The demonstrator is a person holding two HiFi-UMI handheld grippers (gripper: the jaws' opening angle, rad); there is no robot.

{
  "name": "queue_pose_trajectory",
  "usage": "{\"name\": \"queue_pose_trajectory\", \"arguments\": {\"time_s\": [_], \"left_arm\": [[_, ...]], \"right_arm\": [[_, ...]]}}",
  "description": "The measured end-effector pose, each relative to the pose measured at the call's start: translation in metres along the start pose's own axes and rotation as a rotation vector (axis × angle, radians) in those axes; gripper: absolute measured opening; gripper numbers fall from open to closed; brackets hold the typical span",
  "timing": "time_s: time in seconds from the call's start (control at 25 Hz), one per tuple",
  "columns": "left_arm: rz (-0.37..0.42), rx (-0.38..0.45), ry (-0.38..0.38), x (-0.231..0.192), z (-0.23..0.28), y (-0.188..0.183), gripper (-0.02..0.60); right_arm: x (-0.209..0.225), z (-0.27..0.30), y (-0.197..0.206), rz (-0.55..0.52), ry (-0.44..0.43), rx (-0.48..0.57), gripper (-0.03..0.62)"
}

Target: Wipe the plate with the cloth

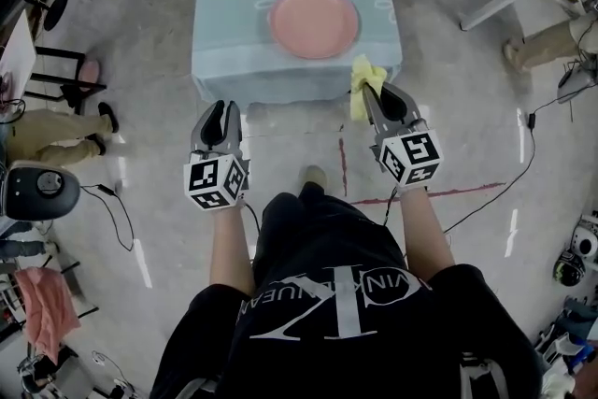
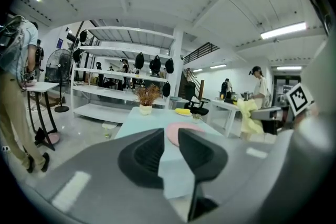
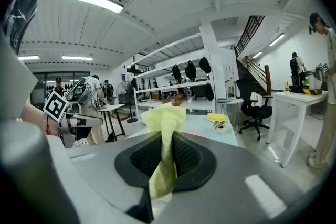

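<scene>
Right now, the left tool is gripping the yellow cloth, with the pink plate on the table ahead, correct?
Not quite: the right tool grips the yellow cloth, as the right gripper view shows; the left tool is open and empty. The pink plate is on the table ahead.

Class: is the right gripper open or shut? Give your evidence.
Shut on the yellow cloth: the jaws of the right gripper pinch it from both sides, with cloth bunched above them.
</scene>
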State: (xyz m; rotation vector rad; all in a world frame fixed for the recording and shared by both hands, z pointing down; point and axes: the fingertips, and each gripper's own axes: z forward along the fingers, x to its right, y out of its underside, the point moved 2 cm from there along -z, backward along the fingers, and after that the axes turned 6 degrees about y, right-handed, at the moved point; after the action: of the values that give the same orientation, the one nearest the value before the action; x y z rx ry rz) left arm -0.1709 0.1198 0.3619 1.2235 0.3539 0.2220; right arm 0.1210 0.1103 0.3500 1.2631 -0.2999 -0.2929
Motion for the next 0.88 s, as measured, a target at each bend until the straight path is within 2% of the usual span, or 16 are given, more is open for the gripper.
{"name": "queue_pose_trajectory", "arguments": {"time_s": [0.48,0.88], "left_arm": [[-0.020,-0.075,0.061,-0.005,0.051,0.016,0.000],[-0.024,-0.158,0.124,-0.026,0.132,0.019,0.000]], "right_arm": [[0.002,0.038,0.020,0.026,-0.011,-0.049,0.041],[0.017,0.107,0.017,0.027,-0.006,-0.098,0.041]]}}
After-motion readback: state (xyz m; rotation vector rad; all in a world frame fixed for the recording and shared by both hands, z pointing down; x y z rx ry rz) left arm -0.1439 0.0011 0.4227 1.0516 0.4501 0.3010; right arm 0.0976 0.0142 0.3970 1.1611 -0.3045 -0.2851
